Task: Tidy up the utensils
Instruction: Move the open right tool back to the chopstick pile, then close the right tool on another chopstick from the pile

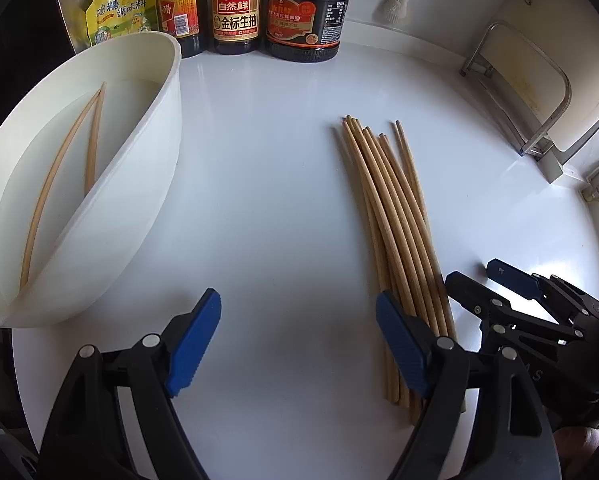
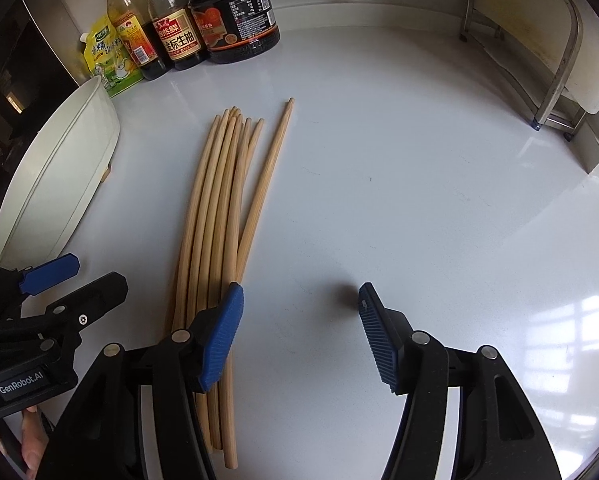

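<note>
A bundle of several wooden chopsticks [image 1: 395,220] [image 2: 219,220] lies on the white counter [image 1: 267,200], running from near to far. At the left a white tub [image 1: 151,168] [image 2: 59,168] lies tilted, and two chopsticks [image 1: 93,140] rest inside it. My left gripper [image 1: 299,340] [image 2: 95,272] is open over bare counter, its right finger above the near ends of the bundle. My right gripper [image 2: 301,336] [image 1: 475,274] is open too, its left finger over the bundle's right side. Neither holds anything.
Sauce bottles [image 1: 235,8] [image 2: 179,32] and a yellow seasoning pouch [image 1: 119,8] stand along the back wall behind the tub. A metal rack [image 1: 519,92] [image 2: 539,60] stands at the back right. A brush [image 1: 395,4] hangs on the wall.
</note>
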`<state>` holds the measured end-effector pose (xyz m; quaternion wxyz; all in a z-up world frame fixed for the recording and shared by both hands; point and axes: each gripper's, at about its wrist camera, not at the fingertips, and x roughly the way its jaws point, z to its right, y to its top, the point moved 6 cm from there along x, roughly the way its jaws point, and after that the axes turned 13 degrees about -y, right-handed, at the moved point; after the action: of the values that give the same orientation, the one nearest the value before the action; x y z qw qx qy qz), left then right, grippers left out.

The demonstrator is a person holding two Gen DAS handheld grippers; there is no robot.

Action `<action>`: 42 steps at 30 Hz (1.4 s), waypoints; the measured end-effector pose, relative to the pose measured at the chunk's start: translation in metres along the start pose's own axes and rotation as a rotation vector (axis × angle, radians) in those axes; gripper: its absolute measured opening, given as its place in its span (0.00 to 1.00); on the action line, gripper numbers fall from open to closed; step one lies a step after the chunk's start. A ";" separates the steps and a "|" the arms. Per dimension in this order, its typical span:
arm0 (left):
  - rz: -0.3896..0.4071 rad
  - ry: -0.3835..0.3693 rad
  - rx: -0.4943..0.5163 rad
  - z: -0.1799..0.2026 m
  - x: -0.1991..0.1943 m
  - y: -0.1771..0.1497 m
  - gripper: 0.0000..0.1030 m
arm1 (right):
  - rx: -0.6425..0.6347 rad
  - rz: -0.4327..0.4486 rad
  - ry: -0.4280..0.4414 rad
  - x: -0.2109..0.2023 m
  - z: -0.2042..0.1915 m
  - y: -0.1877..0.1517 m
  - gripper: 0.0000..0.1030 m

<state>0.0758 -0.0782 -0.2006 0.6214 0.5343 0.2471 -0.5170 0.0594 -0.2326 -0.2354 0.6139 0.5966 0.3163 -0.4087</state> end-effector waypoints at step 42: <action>-0.028 0.003 0.008 -0.006 0.016 -0.005 0.76 | -0.034 0.013 -0.100 0.005 0.000 0.007 0.56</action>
<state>0.0782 -0.0787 -0.2184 0.6116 0.5343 0.2533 -0.5257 0.0677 -0.2337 -0.2370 0.6416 0.5670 0.2886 -0.4286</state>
